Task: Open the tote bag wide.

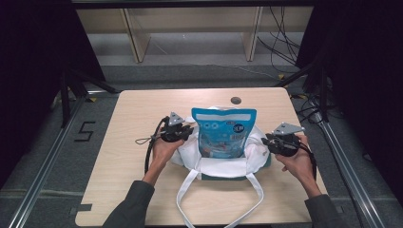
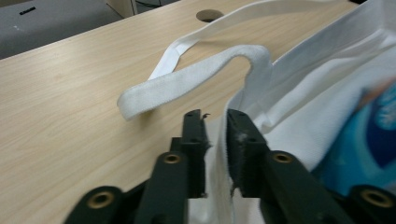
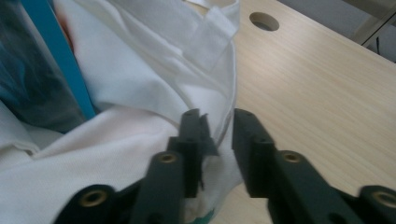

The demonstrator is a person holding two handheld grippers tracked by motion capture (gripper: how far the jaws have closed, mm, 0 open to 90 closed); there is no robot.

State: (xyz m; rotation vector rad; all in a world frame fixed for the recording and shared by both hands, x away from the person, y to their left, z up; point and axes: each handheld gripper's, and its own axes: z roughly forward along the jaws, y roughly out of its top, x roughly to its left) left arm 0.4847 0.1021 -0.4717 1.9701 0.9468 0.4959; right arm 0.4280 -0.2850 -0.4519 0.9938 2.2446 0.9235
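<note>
Pinching the white tote bag (image 1: 256, 154) at mid-frame of the high view, your left gripper (image 2: 215, 122) and right gripper (image 3: 217, 122) each grasp its rim cloth between narrow-set fingers. The blue pouch (image 1: 223, 133) stands upright inside, long axis vertical, top toward the bench's (image 1: 142, 114) far edge.

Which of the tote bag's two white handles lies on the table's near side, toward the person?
The long looped handle, trailing from the tote bag toward the near table edge between the forearms. The other handle arches on the far side, toward the table's round hole.
</note>
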